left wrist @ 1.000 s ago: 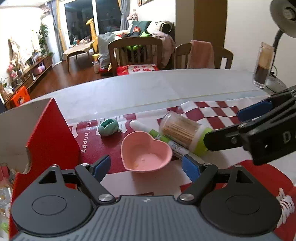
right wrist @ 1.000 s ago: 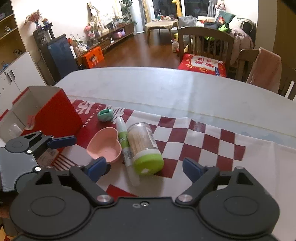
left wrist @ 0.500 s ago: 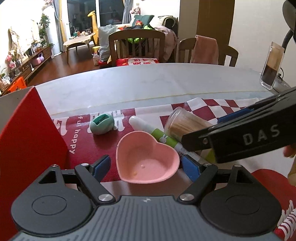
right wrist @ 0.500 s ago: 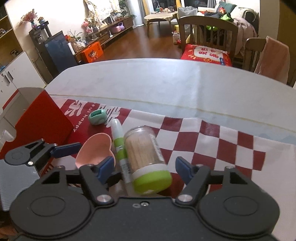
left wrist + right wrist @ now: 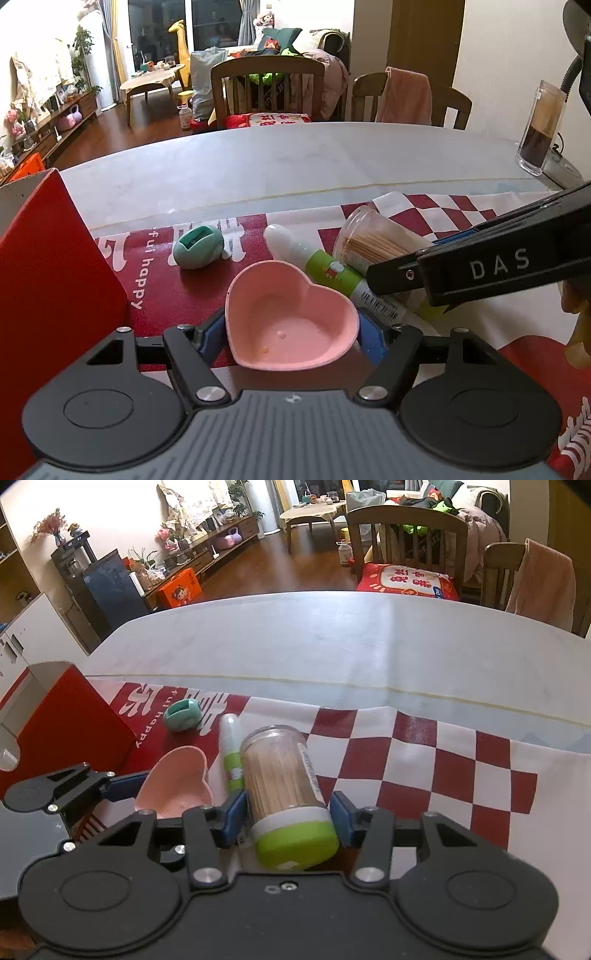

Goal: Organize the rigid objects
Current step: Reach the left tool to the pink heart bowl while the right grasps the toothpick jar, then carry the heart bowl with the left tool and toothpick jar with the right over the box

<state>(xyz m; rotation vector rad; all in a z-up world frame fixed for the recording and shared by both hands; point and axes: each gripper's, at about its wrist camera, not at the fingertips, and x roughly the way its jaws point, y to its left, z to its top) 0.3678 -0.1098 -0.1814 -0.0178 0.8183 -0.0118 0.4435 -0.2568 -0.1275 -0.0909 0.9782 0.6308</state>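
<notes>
Jar [image 5: 286,794] of toothpicks, lying on its side with its green cap toward me, sits between the blue pads of my right hand-held gripper [image 5: 288,818]; the jaws are drawn in close to its sides, though I cannot tell whether both pads press it yet. Dish [image 5: 291,317], pink and heart-shaped, sits likewise between the pads of my left hand-held gripper [image 5: 291,334], the jaws narrowed to its rim, contact again uncertain.

Step in hand, as I judge it: secure both pieces, then carry them to the red box [image 5: 55,277] at the left. To do this well I would close squarely across the jar's round body above the cap, since a cylinder may roll out of a skewed pinch. I would lift the dish level, as its sloped wall could slip from the pads.

Just beside the jar and touching it lies a glue stick [image 5: 231,753]; beyond, apart on the red cloth [image 5: 155,295], lies a teal sharpener [image 5: 199,251].

Left view alone shows the right gripper's side marked DAS crossing over the jar, and a tall glass [image 5: 541,129] at the far edge of the surface [image 5: 295,162]. Right view alone shows the jar's green cap and the pad spacing around it.
</notes>
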